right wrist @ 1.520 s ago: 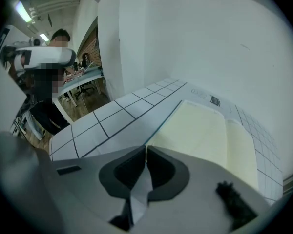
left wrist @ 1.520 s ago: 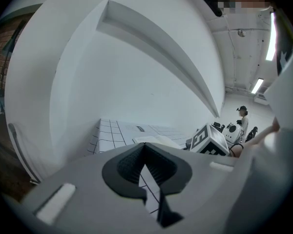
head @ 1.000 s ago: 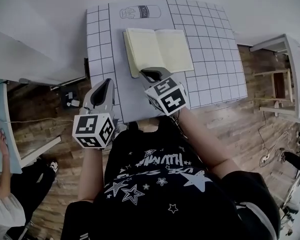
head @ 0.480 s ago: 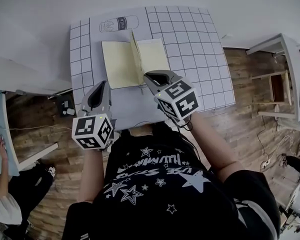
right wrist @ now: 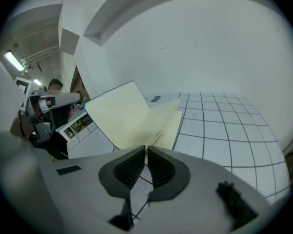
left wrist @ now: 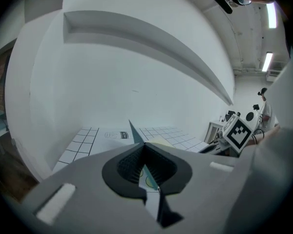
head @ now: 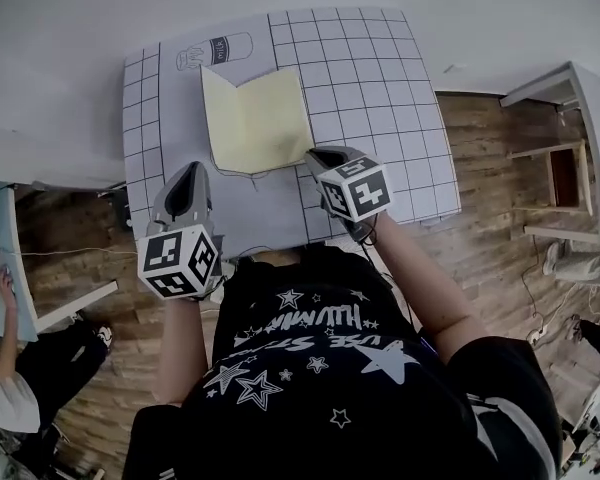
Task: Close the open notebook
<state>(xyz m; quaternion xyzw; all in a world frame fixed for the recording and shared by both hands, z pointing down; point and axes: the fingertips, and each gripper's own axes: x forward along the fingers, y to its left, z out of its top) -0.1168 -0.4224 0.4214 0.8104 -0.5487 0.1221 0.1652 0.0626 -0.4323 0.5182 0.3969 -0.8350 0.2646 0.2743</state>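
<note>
White wall behind, and a gridded mat [head: 380,88] covers the table. The notebook [head: 255,118] lies mid-mat, half folded, its right leaf raised. My right tongs [head: 318,156] pinch that leaf's near corner. My left tongs [head: 191,171] hang closed and empty over the mat's near left.

We find a white table [head: 400,118] standing on a wooden plank floor [head: 490,178]. Its top is printed with a black grid [head: 380,68] down both sides and has a plain strip [head: 255,213] down the middle. A bottle drawing [head: 215,50] is printed at the far end of that strip. One notebook [head: 260,123] with pale yellow pages lies directly on the top, mostly on the plain strip, with its left half tilted up off the surface.
</note>
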